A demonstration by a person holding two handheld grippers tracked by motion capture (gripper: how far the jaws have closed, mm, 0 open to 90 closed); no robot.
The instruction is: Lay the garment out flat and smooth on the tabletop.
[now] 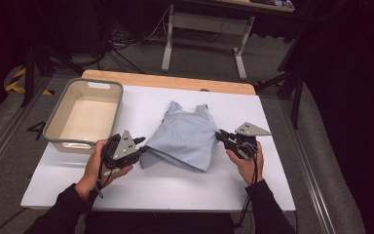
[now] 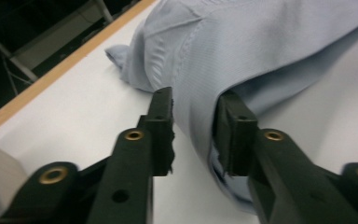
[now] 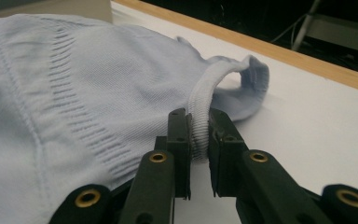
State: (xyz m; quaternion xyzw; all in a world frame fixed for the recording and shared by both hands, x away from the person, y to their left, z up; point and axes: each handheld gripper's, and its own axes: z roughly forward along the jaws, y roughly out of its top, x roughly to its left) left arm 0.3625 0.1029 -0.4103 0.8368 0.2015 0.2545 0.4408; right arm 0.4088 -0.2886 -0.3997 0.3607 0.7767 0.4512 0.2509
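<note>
Bin [image 1: 60, 118]: grey, open-topped, stood at the far left of the white bench [image 1: 141, 187], well apart from the garment

Left tongs [image 1: 143, 147]: held in the person's left hand [image 1: 96, 165], set at the near left edge of the garment. In the left gripper view the left tongs [image 2: 193, 126] are seen partly open, a fold of the cloth lying between the two jaws; whether the cloth is pinched cannot be told

Garment [image 1: 185, 136]: pale blue, knitted, laid flat and slightly rumpled at the middle of the bench, between the two tongs, its straps turned to the far edge

Right tongs [image 1: 219, 135]: held in the right hand [image 1: 246, 163], at the garment's right edge. In the right gripper view the right tongs [image 3: 199, 135] are closed on the ribbed hem [image 3: 200, 105] of the garment [image 3: 98, 93]
</note>
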